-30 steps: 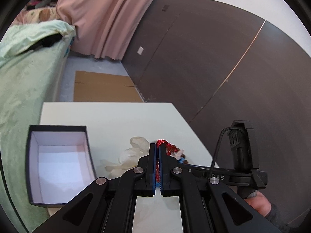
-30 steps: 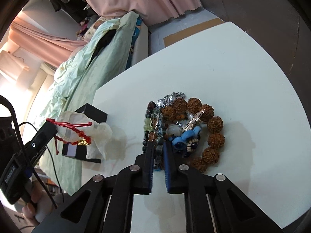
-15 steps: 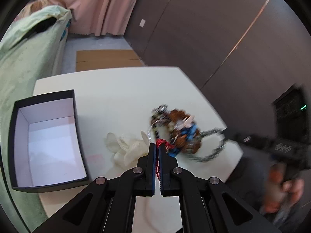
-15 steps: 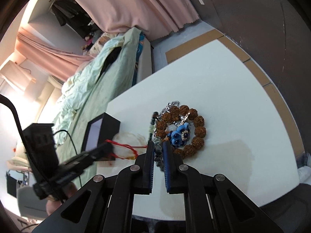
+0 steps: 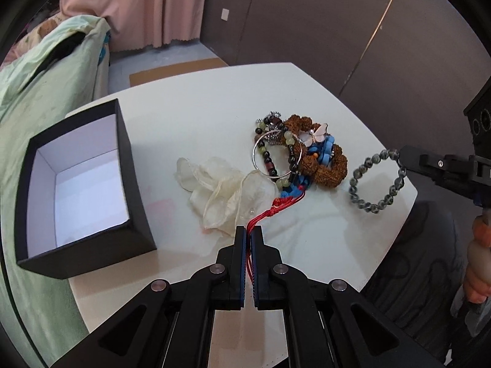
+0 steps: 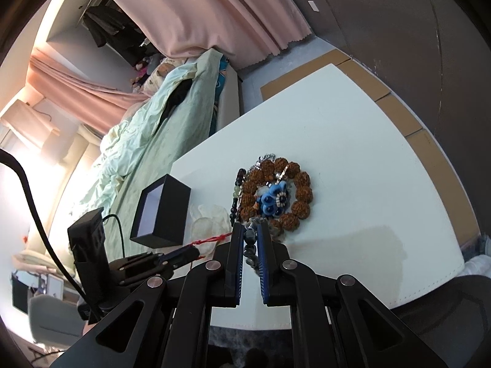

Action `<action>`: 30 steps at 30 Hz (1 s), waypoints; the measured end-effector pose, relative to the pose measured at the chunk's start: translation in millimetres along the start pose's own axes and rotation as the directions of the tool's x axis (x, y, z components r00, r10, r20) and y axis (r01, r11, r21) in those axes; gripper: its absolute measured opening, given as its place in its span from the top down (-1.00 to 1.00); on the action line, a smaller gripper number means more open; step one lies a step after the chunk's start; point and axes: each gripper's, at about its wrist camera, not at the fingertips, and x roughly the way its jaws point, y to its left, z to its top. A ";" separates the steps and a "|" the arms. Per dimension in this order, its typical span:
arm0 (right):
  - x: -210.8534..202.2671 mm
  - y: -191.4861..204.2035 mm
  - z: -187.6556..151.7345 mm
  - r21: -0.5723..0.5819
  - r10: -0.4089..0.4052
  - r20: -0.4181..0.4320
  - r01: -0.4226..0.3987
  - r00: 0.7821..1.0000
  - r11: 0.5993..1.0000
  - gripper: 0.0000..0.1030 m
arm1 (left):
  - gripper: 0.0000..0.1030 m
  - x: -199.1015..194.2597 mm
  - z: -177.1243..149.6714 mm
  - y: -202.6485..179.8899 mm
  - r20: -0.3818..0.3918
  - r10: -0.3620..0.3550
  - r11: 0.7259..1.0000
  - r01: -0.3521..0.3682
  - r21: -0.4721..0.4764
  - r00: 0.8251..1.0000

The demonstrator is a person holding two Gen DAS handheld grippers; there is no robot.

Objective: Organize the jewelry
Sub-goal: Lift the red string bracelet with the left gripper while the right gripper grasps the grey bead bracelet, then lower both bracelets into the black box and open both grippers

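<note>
My left gripper (image 5: 249, 230) is shut on a red cord bracelet (image 5: 270, 213), held above the white table (image 5: 199, 116) near a crumpled translucent glove (image 5: 224, 190). My right gripper (image 6: 249, 230) is shut on a grey-green bead bracelet (image 6: 250, 242); in the left wrist view the bead bracelet (image 5: 376, 181) hangs as a loop from the right gripper (image 5: 402, 156) over the table's right edge. A jewelry pile (image 5: 300, 153) with brown beads, a blue flower piece and a silver ring lies mid-table. An open black box (image 5: 76, 184) with a white inside stands at the left.
A bed with a light green cover (image 5: 46, 70) runs along the table's left side. Pink curtains (image 5: 138, 6) and a dark wall (image 5: 337, 30) stand behind. Cardboard (image 5: 175, 72) lies on the floor beyond the table. The box (image 6: 161, 211) also shows in the right wrist view.
Both grippers have risen and pulled back from the table. The right gripper has lifted the grey-green bead bracelet out of the pile. The left gripper still holds the red cord bracelet.
</note>
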 end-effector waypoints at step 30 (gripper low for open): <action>-5.0 62.1 16.0 -0.104 0.108 0.035 -0.104 0.994 0.989 0.79 | 0.95 -107.7 39.6 34.1 0.293 0.068 0.996 -0.051 -0.067 0.954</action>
